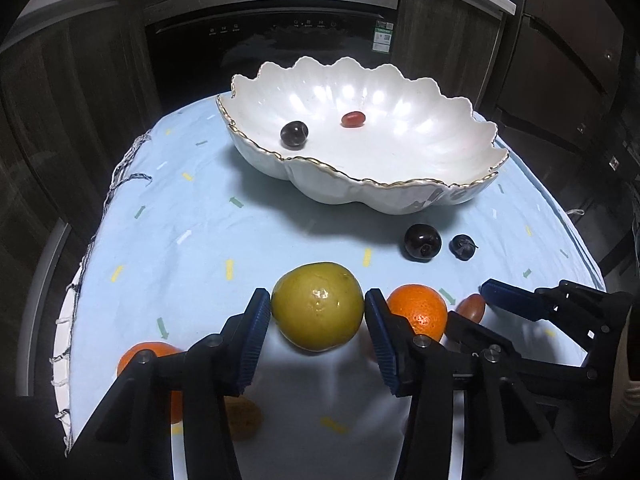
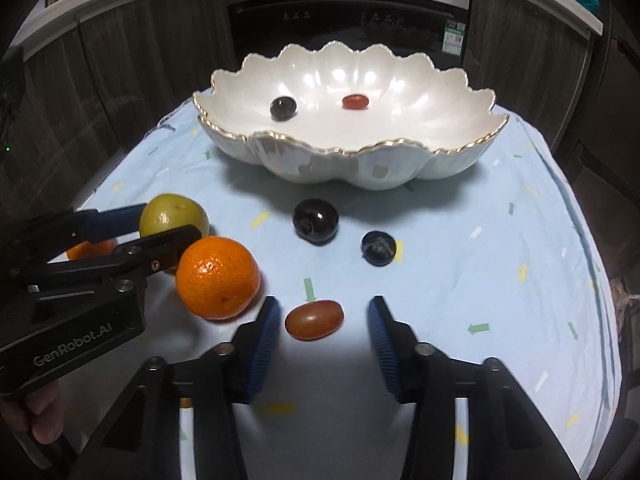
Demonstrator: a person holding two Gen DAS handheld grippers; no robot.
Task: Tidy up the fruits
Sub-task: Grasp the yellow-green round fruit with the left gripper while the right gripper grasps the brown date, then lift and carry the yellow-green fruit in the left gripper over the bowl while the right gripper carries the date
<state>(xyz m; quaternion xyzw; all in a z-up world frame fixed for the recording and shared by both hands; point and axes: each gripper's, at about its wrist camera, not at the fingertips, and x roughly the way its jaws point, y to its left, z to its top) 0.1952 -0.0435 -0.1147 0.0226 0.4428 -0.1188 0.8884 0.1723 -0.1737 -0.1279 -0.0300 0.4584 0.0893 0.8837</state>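
A white scalloped bowl [image 1: 400,196] with a gold rim holds a dark plum [image 1: 294,134] and a red grape tomato [image 1: 353,119]. My left gripper [image 1: 318,308] is shut on a yellow-green citrus fruit [image 1: 318,306]; both pads touch its sides. An orange [image 1: 420,312] lies just right of it, another orange [image 1: 150,354] at the lower left. My right gripper [image 2: 320,320] is open around a red grape tomato [image 2: 314,319] on the cloth, pads apart from it. A dark plum [image 2: 315,221] and a smaller dark fruit [image 2: 378,247] lie in front of the bowl [image 2: 360,168].
A light blue patterned cloth [image 1: 192,232] covers the small table, with edges close at left and right. A brownish fruit [image 1: 242,420] lies under my left gripper. A dark oven front [image 1: 272,32] and wood cabinets stand behind the table.
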